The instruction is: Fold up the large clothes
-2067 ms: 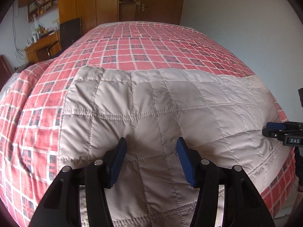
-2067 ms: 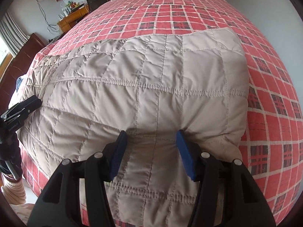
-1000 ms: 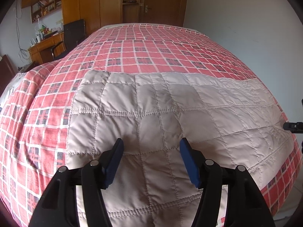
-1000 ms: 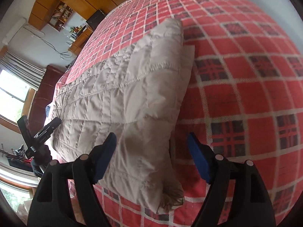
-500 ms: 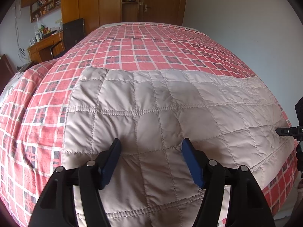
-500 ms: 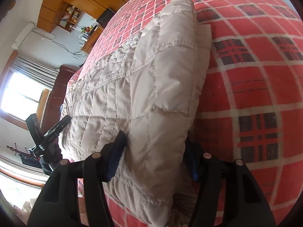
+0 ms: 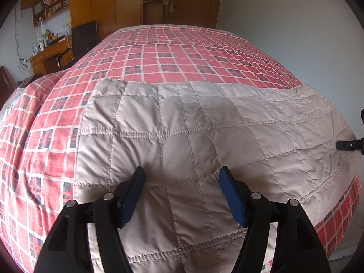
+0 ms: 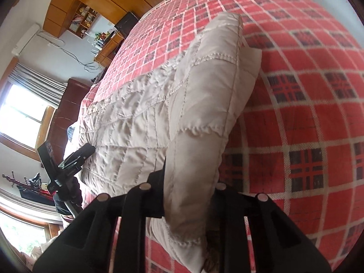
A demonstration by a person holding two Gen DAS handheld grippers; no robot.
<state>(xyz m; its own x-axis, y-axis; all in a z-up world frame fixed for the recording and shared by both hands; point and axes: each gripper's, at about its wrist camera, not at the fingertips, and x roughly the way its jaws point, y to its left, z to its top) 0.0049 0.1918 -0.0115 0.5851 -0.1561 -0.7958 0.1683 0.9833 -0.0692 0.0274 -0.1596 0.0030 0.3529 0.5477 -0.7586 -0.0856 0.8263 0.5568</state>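
Two claws work the beige quilted padded garment [image 7: 204, 136] lying on the red plaid bedspread [image 7: 182, 52] — right gripper [image 8: 188, 195] pinching its edge at six o'clock, left gripper [image 7: 182, 195] spread over it — so the next fold likely needs the left to clamp too.

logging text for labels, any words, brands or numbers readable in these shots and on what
None can be read.
Left hand-held gripper, seen from the right wrist: pale marks on its body, too blurred to read.
Shelf: book spines too small to read.
Quilt and bedspread: no text.
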